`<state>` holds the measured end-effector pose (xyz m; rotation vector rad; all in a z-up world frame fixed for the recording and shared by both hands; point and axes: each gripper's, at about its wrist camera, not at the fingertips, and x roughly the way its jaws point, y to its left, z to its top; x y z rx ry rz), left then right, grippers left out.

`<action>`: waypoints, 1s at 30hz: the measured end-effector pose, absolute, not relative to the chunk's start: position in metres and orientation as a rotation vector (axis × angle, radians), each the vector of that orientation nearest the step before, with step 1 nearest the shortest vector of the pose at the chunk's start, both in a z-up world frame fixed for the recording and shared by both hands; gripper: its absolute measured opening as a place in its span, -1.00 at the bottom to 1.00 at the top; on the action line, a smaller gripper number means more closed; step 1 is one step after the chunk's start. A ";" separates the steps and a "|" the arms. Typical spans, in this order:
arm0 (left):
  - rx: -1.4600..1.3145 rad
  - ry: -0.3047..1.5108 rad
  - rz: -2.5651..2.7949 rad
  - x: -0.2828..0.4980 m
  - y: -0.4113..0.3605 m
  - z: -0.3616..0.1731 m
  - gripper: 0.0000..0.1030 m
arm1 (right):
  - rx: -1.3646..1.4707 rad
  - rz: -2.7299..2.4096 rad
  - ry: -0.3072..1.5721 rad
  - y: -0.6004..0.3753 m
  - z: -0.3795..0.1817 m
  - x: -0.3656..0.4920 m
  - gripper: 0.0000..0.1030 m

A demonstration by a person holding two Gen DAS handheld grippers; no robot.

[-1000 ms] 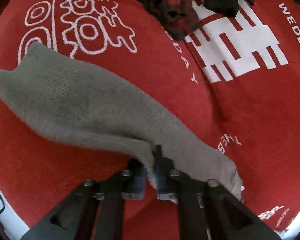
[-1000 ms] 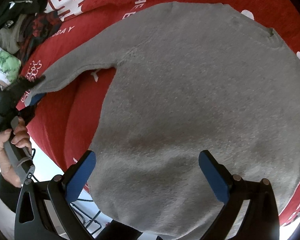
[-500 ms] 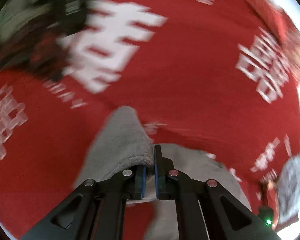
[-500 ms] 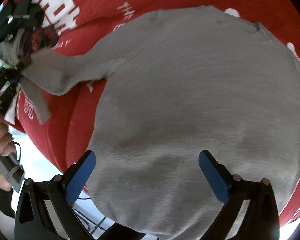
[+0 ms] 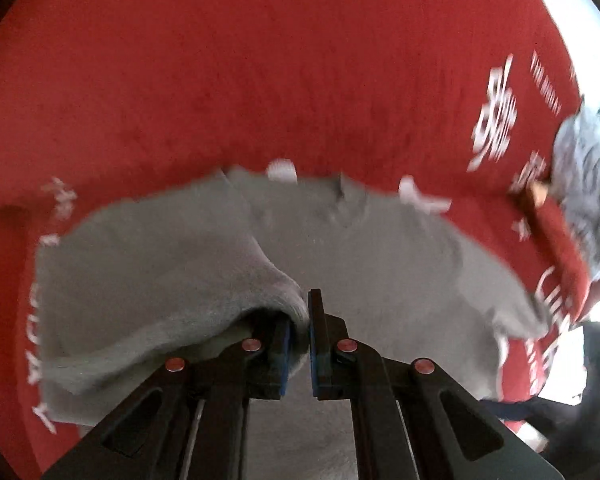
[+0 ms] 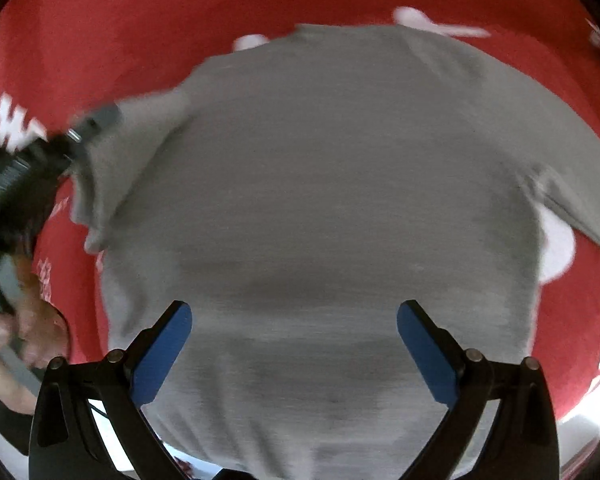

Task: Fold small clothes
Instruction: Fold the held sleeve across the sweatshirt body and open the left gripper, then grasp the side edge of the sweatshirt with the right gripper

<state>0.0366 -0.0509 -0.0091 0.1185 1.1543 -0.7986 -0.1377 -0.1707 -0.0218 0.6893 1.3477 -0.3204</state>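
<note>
Red cloth (image 5: 259, 80), blurred unreadable white lettering (image 5: 496, 120)

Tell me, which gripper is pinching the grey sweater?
The left gripper: its jaws are shut on the sweater's sleeve. The right gripper hangs wide open above the grey sweater.

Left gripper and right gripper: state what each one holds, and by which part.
The left gripper is shut on the grey sweater, pinching its sleeve end. The right gripper is open above the sweater's body, holding nothing.

- The grey sweater (image 6: 340, 200) is showing as soft, matt, fuzzy knit cloth.
- The red cover (image 5: 259, 80) is looking like plush, matt fabric with white print.
- The right tool (image 6: 293, 344) is showing matt black plastic and smooth blue pads (image 6: 163, 352).
</note>
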 end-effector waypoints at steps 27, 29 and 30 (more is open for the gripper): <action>0.289 1.227 -0.272 0.051 0.135 -0.040 0.48 | -0.371 0.104 1.244 -0.021 -0.039 0.025 0.32; 0.279 1.226 -0.231 0.057 0.129 -0.044 0.48 | -0.256 0.101 1.273 -0.032 -0.040 0.034 -0.76; 0.272 1.228 -0.215 0.060 0.128 -0.047 0.48 | -0.169 0.087 1.264 -0.042 -0.036 0.037 -0.84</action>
